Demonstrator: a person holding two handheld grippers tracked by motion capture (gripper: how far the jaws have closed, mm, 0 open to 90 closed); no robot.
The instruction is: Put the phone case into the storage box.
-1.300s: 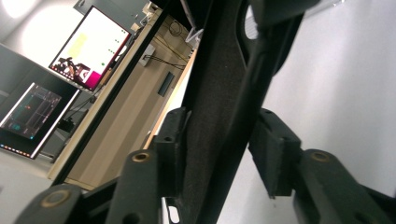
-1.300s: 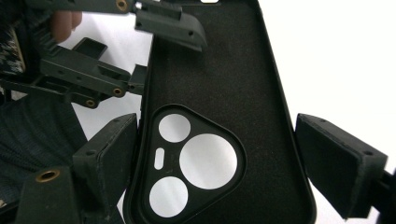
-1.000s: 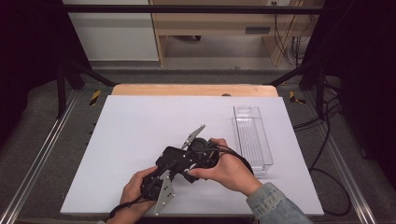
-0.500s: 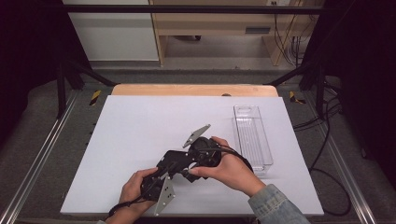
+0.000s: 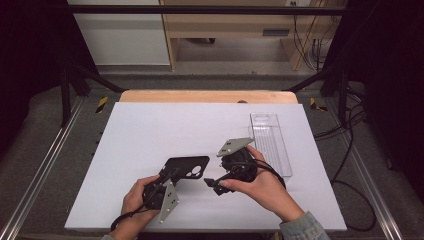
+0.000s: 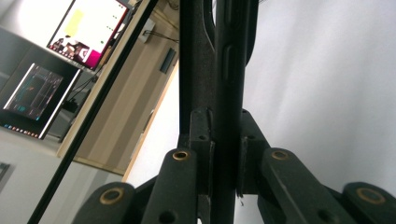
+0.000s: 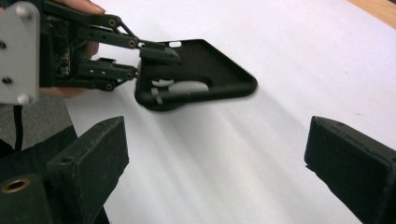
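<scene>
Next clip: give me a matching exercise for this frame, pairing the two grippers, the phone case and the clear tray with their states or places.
Things:
1. left gripper
2. right gripper
3. black phone case
4. clear tray

States or places:
A. lying at the white mat's far right
B. fingers wide apart, holding nothing
C. shut on the case's edge
D. pinched at one edge, reaching out over the mat

Pairs: 1-C, 2-B, 3-D, 4-A

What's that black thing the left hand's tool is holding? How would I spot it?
Start at the white table. Near its front edge, the left gripper pinches a flat black phone case with camera cutouts. The clear tray to its right is see-through and untouched.
</scene>
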